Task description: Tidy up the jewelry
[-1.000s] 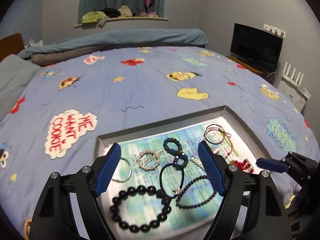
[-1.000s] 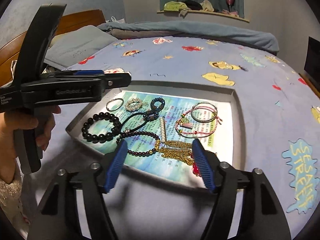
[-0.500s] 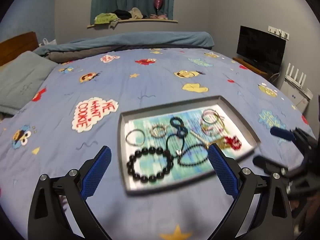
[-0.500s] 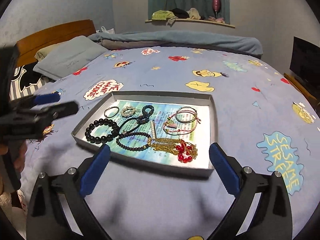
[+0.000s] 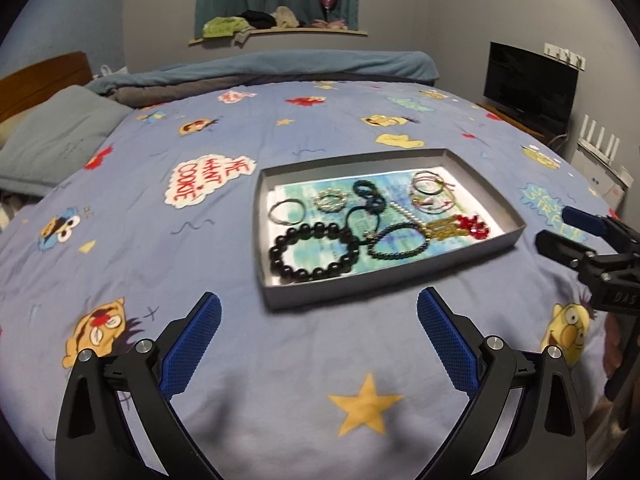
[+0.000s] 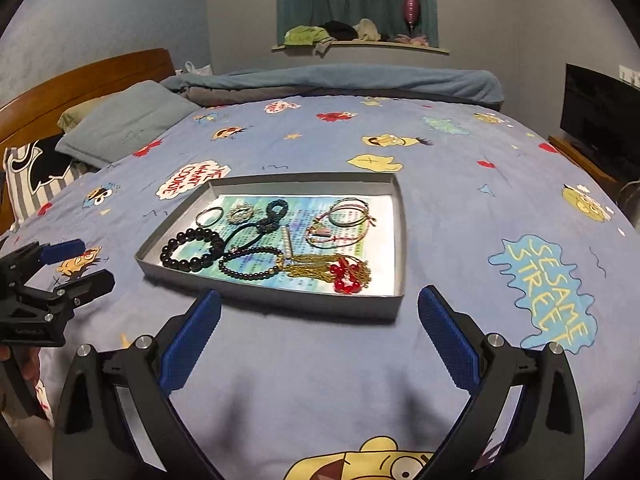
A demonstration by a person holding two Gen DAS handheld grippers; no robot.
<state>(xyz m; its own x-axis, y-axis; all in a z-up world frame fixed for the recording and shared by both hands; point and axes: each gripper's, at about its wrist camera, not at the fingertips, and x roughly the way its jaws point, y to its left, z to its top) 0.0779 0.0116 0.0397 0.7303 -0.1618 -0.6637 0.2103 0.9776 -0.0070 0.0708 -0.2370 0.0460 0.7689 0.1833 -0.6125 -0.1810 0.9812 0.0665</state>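
- Right, both grippers hang above the blue cartoon-print bedspread [image 5: 280, 152], clear of the shallow grey cardboard tray [image 5: 460, 258] that sits on it.
- Left gripper [image 5: 319, 344]: blue-padded fingers spread wide, nothing between them, the tray just ahead at its twelve o'clock.
- Right gripper [image 6: 319, 340]: same story, fingers wide apart and empty, the tray's near wall [image 6: 320, 304] straight ahead at twelve.
- From the left wrist view, the right gripper [image 5: 576, 236] pokes in at three o'clock, off the tray's right end; from the right wrist view, the left gripper [image 6: 68, 268] shows at nine o'clock, off the tray's left corner.
- All the jewellery lies inside the tray on a blue-green printed paper liner [image 6: 320, 208].
- At the tray's seven o'clock lies the chunky black bead bracelet [image 5: 314, 252], and just right of it the smaller dark bead bracelet [image 5: 398, 242]; the two look to be touching or nearly so.
- Up at eleven o'clock lies a thin silver bangle [image 5: 287, 211], with a sparkly round brooch-like ring [image 5: 330, 201] beside it.
- A black cord loop with a dark braided knot [image 6: 266, 220] runs through the middle.
- At one o'clock, thin pink and green string bracelets [image 6: 344, 220] overlap in a loose bunch.
- At five o'clock, a gold chain tangle [image 6: 316, 270] touches a cluster of red beads [image 6: 346, 278].
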